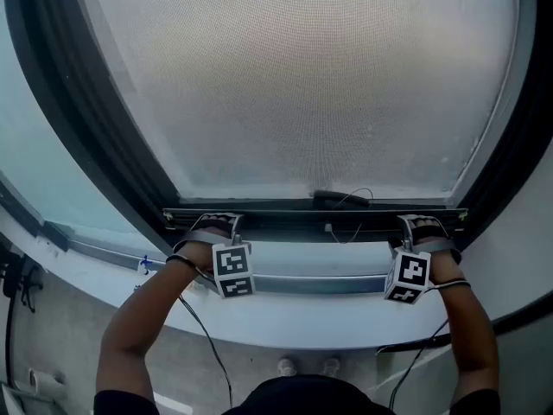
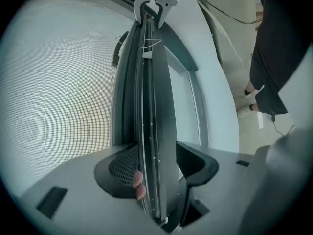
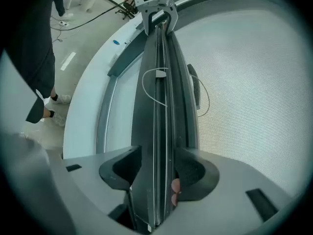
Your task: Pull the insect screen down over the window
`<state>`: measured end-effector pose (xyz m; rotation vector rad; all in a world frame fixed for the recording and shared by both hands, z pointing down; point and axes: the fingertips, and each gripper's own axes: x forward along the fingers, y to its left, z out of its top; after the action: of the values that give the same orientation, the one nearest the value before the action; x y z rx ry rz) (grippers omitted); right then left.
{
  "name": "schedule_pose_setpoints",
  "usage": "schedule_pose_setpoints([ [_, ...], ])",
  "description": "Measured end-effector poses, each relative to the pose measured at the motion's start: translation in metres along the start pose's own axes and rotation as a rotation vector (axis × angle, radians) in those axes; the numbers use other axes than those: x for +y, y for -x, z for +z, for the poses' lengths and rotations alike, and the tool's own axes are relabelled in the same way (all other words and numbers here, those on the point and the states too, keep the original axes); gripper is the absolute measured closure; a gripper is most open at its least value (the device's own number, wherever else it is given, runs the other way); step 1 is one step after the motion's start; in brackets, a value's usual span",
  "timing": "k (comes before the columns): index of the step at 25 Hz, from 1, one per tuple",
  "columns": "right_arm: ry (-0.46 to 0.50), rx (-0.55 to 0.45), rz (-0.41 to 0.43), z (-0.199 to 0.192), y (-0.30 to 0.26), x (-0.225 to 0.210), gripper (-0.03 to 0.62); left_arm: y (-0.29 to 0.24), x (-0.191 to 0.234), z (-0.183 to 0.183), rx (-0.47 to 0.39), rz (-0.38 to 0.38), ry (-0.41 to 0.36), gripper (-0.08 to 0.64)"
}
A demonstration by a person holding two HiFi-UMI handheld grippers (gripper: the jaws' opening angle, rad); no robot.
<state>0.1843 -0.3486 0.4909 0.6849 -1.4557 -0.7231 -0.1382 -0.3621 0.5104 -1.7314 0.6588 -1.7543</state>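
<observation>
The grey fine-mesh insect screen [image 1: 302,85] is seen drawn most of the way down the window. Its dark metal bottom bar [image 1: 285,215] is found just above the white curved sill [image 1: 285,322]. Whether the bar is seated or latched can't be told.

At the bar's L end, the left gripper [image 1: 210,225] is closed across the bar, w/ both pads pressed on its faces. It is a wide hold, w/ nothing else btwn the jaws. Risk here: the bar looks smooth, so the pads could be slid off if force is applied at an angle. The bar would then prob. be drawn back up by the screen's own recoil, which is judged, not seen.

At the bar's middle, a thin loose cord [image 1: 346,236] is looped near a small dark pull tab [image 1: 333,199]. It could be trapped under the bar as the bar is lowered, and closing would be blocked.

At the bar's R end, the right gripper [image 1: 422,226] is clamped on the bar likewise. If one end is pulled harder than the other, the bar would be skewed and jammed in the dark side frame [image 1: 514,137], or the mesh edge dragged from its channel. Release before any catch is engaged is to be avoided at both ends.
</observation>
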Motion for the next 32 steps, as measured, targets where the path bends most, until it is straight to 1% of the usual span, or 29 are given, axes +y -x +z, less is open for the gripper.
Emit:
schedule_pose_setpoints([
  [2,-0.015,-0.019,-0.032,0.0,0.007,-0.004,0.377,0.0,0.001,0.0,0.007,-0.004,-0.003,0.316],
  [3,-0.045,-0.04,-0.053,0.003,0.013,-0.007,0.377,0.0,0.001,0.0,0.008,-0.007,-0.003,0.316],
  [5,-0.156,-0.117,-0.099,0.015,0.028,-0.014,0.377,0.001,0.002,-0.001,0.009,-0.01,-0.003,0.316],
  [7,-0.332,-0.236,-0.128,0.032,0.042,-0.019,0.377,0.0,0.002,-0.001,0.008,-0.009,-0.002,0.316],
  [8,-0.446,-0.3,-0.129,0.042,0.048,-0.022,0.377,0.0,0.002,-0.001,0.008,-0.01,-0.001,0.316],
  [10,-0.711,-0.43,-0.113,0.059,0.054,-0.023,0.377,0.0,0.001,0.0,0.007,-0.012,0.001,0.316],
  [12,-0.968,-0.547,-0.064,0.074,0.053,-0.019,0.377,0.0,0.001,0.001,0.003,-0.012,0.005,0.316],
  [13,-1.066,-0.589,-0.042,0.082,0.052,-0.017,0.377,0.0,0.001,0.001,-0.001,-0.011,0.01,0.316],
  [14,-1.145,-0.62,-0.028,0.09,0.05,-0.017,0.377,0.0,0.001,0.001,-0.005,-0.011,0.016,0.316],
  [15,-1.209,-0.64,-0.023,0.098,0.047,-0.018,0.377,0.0,0.002,0.001,-0.007,-0.011,0.022,0.316],
  [16,-1.252,-0.65,-0.028,0.105,0.044,-0.021,0.377,0.0,0.002,0.001,-0.009,-0.011,0.027,0.316],
  [17,-1.277,-0.65,-0.04,0.111,0.041,-0.024,0.386,0.0,0.002,0.001,-0.008,-0.011,0.029,0.316],
  [18,-1.289,-0.643,-0.051,0.115,0.037,-0.026,0.433,0.0,0.002,0.001,-0.008,-0.012,0.03,0.316],
  [19,-1.296,-0.63,-0.053,0.119,0.033,-0.027,0.451,0.001,0.002,0.001,-0.008,-0.011,0.03,0.316],
  [26,-1.355,-0.558,-0.01,0.131,0.006,-0.024,0.451,0.0,0.002,0.001,-0.021,-0.004,0.038,0.316],
  [32,-1.372,-0.518,0.001,0.136,-0.011,-0.022,0.451,0.0,0.002,0.001,-0.023,-0.007,0.034,0.316],
])
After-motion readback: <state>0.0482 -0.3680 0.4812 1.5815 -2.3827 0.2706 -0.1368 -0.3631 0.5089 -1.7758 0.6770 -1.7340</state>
